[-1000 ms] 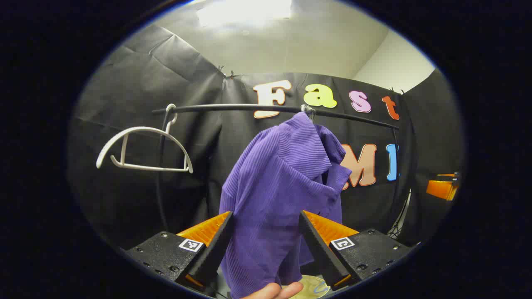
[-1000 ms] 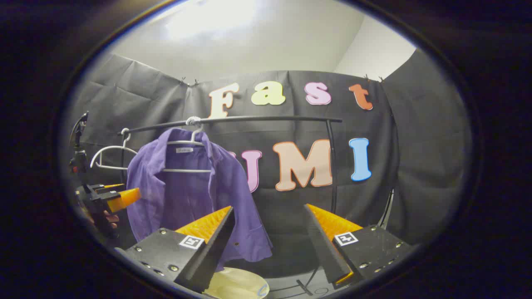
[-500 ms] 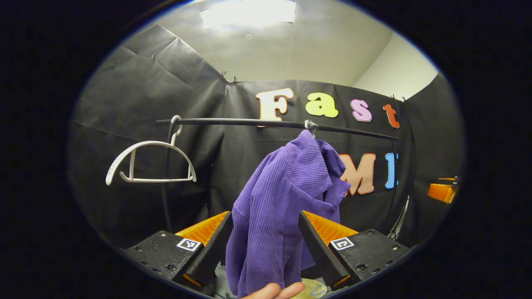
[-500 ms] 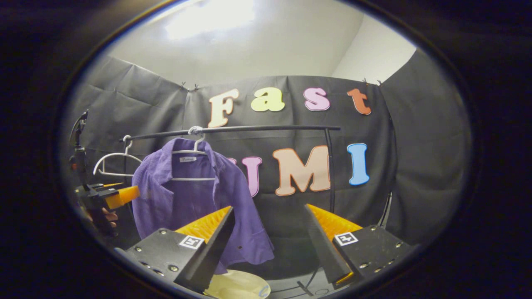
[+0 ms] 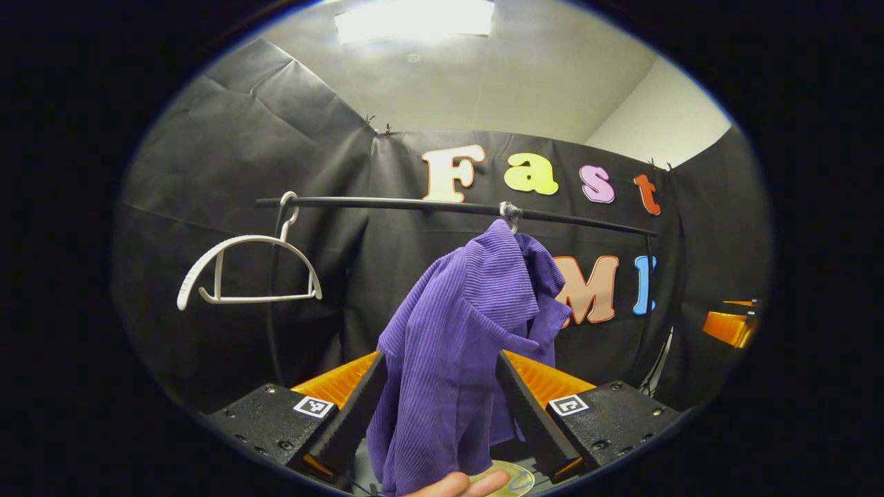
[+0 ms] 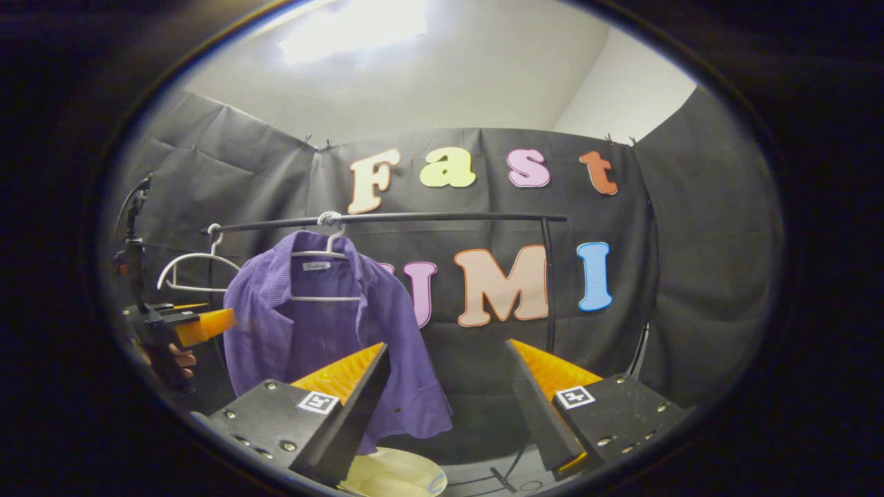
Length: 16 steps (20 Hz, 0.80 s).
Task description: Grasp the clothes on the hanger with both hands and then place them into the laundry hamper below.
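Note:
A purple ribbed shirt (image 5: 469,324) hangs on a white hanger (image 6: 328,238) from the black rail (image 5: 387,203). My left gripper (image 5: 438,407) is open, and the shirt's side hangs in line with the gap between its orange fingers; whether it touches them I cannot tell. In the right gripper view the shirt (image 6: 324,331) is at the left, front open, with the left gripper (image 6: 197,324) at its left edge. My right gripper (image 6: 449,400) is open and holds nothing, a little right of the shirt. The cream hamper (image 6: 394,476) sits below the shirt.
An empty white hanger (image 5: 248,266) hangs at the rail's left end. The rail's upright post (image 6: 549,283) stands right of the shirt. A hand (image 6: 173,359) holds the left gripper. The right gripper (image 5: 732,324) shows at the far right of the left gripper view.
The rail and shirt sit slightly lower in both views than a second ago. Both grippers stay open and the shirt still hangs on its hanger.

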### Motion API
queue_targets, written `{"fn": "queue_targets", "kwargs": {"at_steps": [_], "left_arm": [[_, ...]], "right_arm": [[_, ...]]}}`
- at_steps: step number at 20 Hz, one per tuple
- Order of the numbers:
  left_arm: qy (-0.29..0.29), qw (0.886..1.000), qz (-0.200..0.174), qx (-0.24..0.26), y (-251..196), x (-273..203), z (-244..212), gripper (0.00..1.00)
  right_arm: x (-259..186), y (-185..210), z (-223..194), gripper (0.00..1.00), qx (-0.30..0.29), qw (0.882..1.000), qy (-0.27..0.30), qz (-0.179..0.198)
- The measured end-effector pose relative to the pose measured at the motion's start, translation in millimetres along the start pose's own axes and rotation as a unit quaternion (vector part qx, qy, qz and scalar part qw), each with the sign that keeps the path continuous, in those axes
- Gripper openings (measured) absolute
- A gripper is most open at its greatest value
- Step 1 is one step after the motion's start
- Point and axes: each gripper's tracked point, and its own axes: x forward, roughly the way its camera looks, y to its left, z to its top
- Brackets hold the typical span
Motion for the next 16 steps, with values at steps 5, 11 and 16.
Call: {"fn": "queue_targets", "kwargs": {"at_steps": [5,11,16], "left_arm": [[-0.010,1.000,-0.011,0.002,-12.9,-4.0,3.8,0.96],[-0.006,1.000,-0.022,0.017,-26.5,-1.0,-7.8,0.96],[0.006,1.000,-0.022,0.016,-36.1,7.7,-21.2,0.96]], "right_arm": [[-1.7,-6.1,1.7,1.00,-0.009,1.000,0.000,-0.008],[9.8,-19.9,2.4,0.98,0.020,1.000,-0.008,0.002],[22.3,-28.8,0.6,0.94,-0.011,0.999,-0.031,-0.018]]}}
